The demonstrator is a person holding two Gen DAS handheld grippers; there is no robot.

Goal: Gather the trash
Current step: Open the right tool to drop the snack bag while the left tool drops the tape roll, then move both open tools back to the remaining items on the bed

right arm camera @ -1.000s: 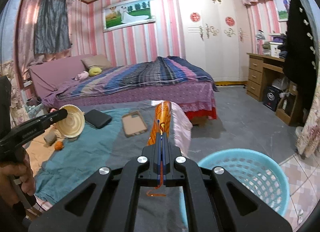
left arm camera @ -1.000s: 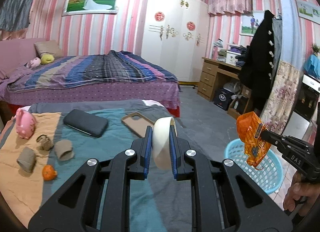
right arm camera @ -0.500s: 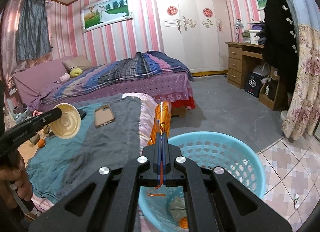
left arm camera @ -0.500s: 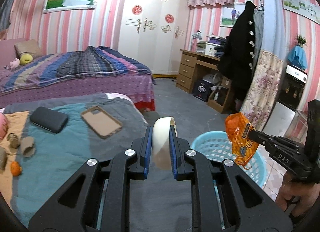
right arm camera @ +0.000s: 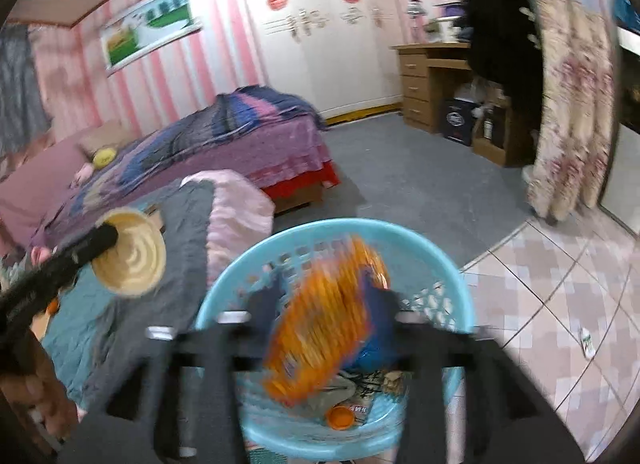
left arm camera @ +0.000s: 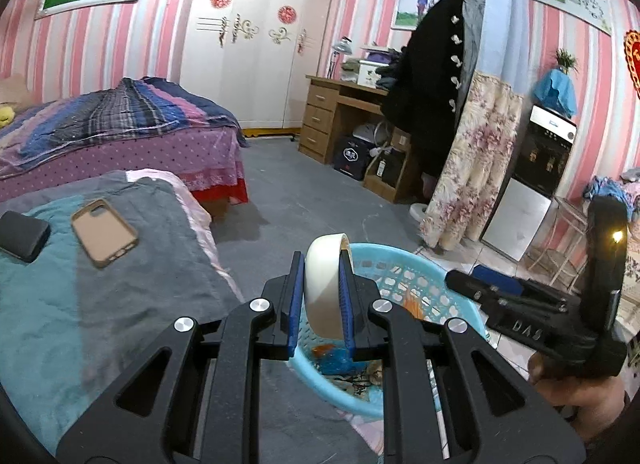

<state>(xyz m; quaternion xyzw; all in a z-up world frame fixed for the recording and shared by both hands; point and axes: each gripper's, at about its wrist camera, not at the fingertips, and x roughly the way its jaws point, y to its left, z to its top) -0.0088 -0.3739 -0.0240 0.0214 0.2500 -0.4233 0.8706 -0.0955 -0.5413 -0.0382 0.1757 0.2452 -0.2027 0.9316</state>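
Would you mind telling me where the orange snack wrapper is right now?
In the right wrist view, the orange snack wrapper sits between the opening jaws of the right gripper, directly over the light blue basket, beside the bed's edge.

Blurred orange wrapper (right arm camera: pixel 328 324), seemingly loose, over blue basket (right arm camera: pixel 452 264)

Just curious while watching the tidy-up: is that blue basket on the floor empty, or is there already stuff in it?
Not empty. The blue basket already holds wrappers and an orange cap at its bottom.
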